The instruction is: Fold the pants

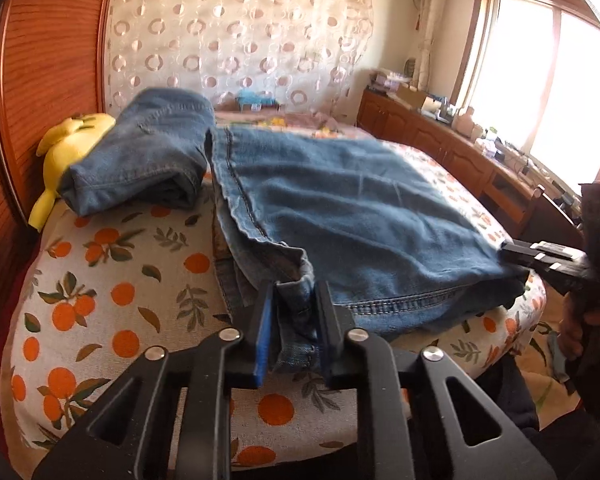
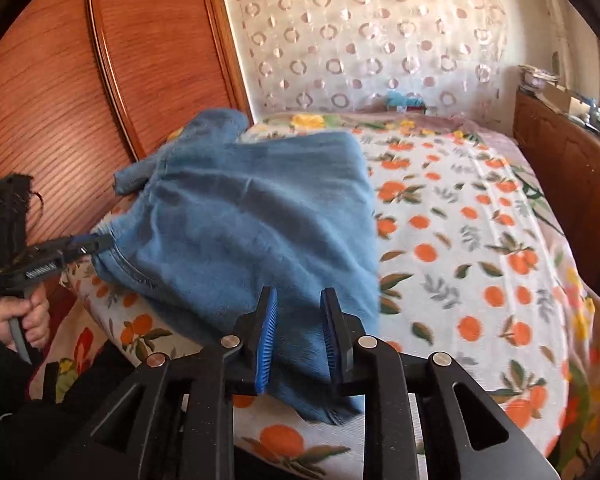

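Observation:
Blue jeans (image 1: 360, 216) lie folded on the orange-print bedspread (image 1: 100, 300), near its front edge. My left gripper (image 1: 296, 292) is shut on the hem corner at the jeans' near left, with denim bunched between its pads. In the right wrist view the same gripper (image 2: 100, 242) pinches the jeans (image 2: 240, 220) at their left edge. My right gripper (image 2: 299, 300) hovers over the near right corner of the denim with its blue pads apart and pressing on nothing. From the left wrist view the right gripper (image 1: 508, 248) sits at the jeans' right edge.
A second folded pair of jeans (image 1: 148, 152) rests at the back left against a yellow plush toy (image 1: 72, 136). Wooden panelling (image 1: 48, 60) rises on the left. A low wooden cabinet (image 1: 440, 136) with clutter runs under the window on the right. A person's hand (image 2: 32, 320) grips the left handle.

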Demonstrator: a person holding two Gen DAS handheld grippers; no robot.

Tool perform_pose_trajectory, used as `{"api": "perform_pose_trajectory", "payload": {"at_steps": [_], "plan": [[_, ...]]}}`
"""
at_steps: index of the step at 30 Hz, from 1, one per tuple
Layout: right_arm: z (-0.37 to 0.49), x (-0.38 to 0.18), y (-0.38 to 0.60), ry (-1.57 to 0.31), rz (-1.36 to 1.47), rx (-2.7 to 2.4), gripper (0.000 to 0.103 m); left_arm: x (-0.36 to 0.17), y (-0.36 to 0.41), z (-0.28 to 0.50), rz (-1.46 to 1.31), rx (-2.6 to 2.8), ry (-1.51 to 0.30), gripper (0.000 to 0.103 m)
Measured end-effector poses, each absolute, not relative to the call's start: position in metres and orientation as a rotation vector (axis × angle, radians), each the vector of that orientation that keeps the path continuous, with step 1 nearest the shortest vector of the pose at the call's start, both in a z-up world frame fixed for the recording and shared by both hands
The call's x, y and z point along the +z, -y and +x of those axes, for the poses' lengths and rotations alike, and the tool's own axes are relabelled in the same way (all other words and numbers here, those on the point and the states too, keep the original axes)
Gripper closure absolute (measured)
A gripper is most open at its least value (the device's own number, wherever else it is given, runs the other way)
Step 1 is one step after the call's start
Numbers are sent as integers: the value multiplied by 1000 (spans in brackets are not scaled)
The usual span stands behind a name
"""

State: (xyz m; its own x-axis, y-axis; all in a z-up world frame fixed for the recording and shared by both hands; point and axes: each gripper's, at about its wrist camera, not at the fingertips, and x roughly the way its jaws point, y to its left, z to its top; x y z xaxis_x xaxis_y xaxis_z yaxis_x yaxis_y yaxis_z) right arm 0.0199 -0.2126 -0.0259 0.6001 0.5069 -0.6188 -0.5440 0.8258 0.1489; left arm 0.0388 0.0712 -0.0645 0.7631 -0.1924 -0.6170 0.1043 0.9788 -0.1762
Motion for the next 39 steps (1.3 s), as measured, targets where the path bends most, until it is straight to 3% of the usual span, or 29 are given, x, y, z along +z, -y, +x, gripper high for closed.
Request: {"api": "perform_pose_trajectory", "payload": {"at_steps": [3,10,14,23,29,39], "plan": [[26,-36,208,-727,-64,608,80,-53,-76,26,-151,-159,-635,90],[31,-44,209,-747,-69,623,79,-80,-77,21,-145,-137,-729,90],[30,-40,213,-745,-69,620,79,-75,-78,18,-144,-123,-717,86],[24,-31,190,-705,-58,670,78,-55,-83,13,-126,-59,-666,50],[21,-56,170,-761,-141,693,77,-45,-69,21,-117,-105,-647,50],[12,-47,190,-722,-55,660,77,-34,-29,57,-43,-182,-658,50]]}}
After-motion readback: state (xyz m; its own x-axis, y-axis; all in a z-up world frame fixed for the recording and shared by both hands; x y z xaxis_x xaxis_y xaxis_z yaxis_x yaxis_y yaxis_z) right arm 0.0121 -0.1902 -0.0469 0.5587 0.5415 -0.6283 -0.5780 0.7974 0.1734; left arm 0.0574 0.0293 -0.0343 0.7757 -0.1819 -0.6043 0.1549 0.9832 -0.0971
